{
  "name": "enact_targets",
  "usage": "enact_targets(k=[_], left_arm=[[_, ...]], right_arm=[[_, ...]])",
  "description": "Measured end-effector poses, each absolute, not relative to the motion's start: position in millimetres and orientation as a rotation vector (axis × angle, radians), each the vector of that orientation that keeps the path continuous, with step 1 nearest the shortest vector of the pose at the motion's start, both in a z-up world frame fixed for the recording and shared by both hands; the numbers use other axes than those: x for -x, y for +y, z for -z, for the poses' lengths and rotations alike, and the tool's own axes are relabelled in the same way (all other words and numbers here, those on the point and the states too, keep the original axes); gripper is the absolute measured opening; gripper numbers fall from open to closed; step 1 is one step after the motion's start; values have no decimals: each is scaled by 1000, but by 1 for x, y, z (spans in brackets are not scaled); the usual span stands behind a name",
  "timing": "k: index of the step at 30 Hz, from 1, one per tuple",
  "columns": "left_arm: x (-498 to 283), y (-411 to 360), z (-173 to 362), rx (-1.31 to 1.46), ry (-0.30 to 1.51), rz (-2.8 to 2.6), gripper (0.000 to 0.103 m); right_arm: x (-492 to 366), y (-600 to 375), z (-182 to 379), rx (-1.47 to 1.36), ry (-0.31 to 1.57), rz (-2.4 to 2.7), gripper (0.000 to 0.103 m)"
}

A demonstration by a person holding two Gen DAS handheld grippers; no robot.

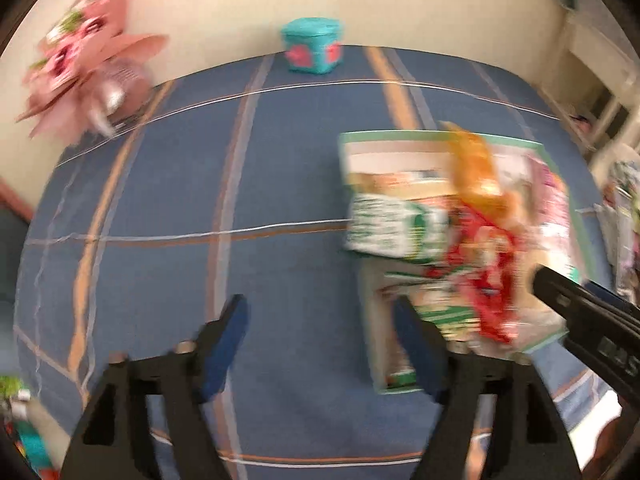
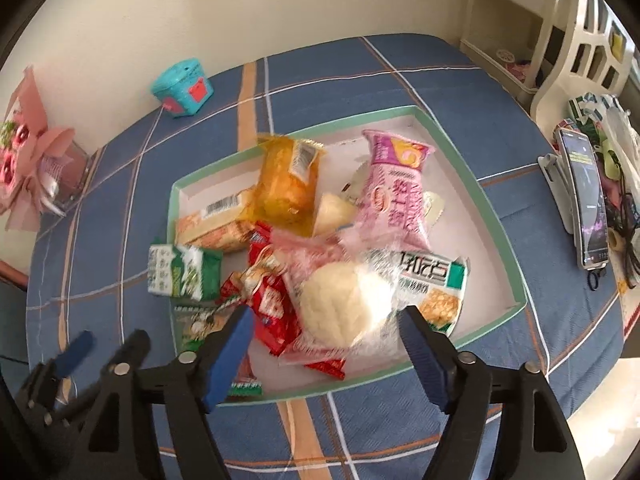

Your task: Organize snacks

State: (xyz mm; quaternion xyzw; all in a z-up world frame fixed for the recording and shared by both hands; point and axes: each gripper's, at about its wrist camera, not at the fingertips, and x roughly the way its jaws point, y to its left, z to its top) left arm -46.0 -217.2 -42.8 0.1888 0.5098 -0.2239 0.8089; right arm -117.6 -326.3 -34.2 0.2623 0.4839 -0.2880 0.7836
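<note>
From my left wrist the picture is badly smeared. My left claw [image 1: 320, 344] stands wide open over bare blue plaid cloth [image 1: 168, 200] at lower centre, with nothing between its pads. The tray [image 1: 440, 136] of snacks sits right of centre, and its near left corner lies just behind my right-hand finger; a clumsy sweep there could knock the tray askew. The green carton [image 1: 384, 228] hangs at the tray's left rim and could tip out onto the counter. My other claw's black arm pokes in at the lower right, so the two could collide over the tray.

From my right wrist things are sharper. My right claw [image 2: 326, 344] is also wide open and holds nothing; the wrapped white bun [image 2: 344, 308] lies loose just beyond the pads, atop the red packets [image 2: 268, 304]. Its slick wrapper could slip, or I could squash the soft bun. The orange packet [image 2: 288, 184] and pink packet [image 2: 396, 192] lean higher in the heap and could slide if I disturb it.
</note>
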Motion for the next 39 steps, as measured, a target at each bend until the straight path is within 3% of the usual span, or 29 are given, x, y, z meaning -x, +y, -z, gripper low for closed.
enact_targets(k=[7, 25, 39], left_arm=[[32, -169, 38, -334, 1076, 390, 94], [65, -133, 17, -377, 962, 331, 97], [62, -135, 15, -356, 1005, 298, 97]], right_arm=[[123, -288, 34, -502, 1032, 573, 103], [144, -269, 21, -477, 937, 581, 103], [140, -267, 19, -464, 943, 563, 103]])
